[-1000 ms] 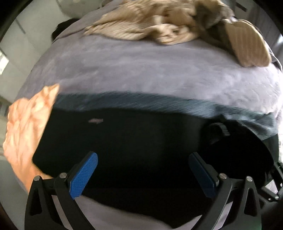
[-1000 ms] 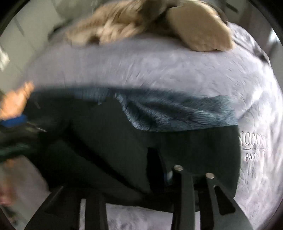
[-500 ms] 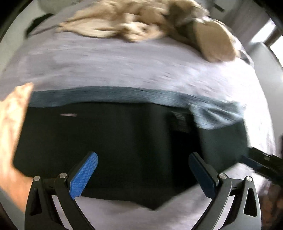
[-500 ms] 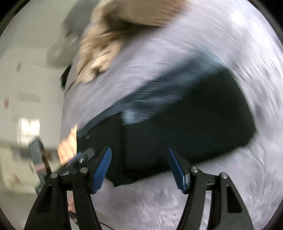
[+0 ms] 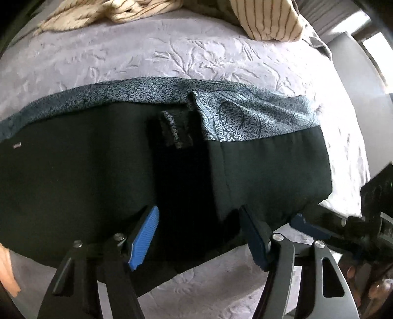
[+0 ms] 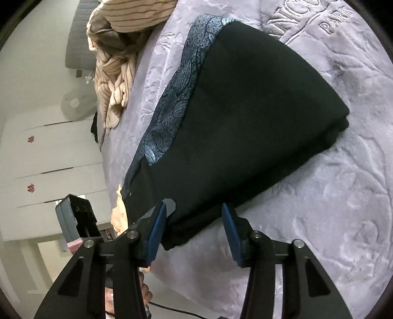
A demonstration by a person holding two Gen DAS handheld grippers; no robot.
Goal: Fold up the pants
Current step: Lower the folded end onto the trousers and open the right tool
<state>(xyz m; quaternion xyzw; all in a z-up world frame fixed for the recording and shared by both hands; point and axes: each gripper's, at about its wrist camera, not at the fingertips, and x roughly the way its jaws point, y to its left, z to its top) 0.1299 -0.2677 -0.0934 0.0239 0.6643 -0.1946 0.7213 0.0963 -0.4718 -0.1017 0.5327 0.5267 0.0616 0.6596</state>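
Observation:
The black pants [image 5: 103, 169] with a blue patterned stripe [image 5: 248, 115] lie folded on the lilac embossed bedspread [image 5: 152, 59]. My left gripper [image 5: 199, 235] is open, its blue pads over the near edge of the pants. My right gripper [image 6: 194, 225] is open at the near corner of the pants [image 6: 245, 115], its fingers straddling the fabric edge. The right gripper also shows at the right edge of the left wrist view [image 5: 316, 228]. Neither holds fabric.
A beige striped blanket [image 5: 137, 9] and a striped pillow [image 5: 267, 17] lie at the far side of the bed. White drawers [image 6: 51, 152] stand beside the bed on the left. The left gripper's body [image 6: 76, 216] shows near the bed edge.
The right gripper let go of the pants, opened and swung round to the side. The left gripper narrowed a little and shifted right along the near edge.

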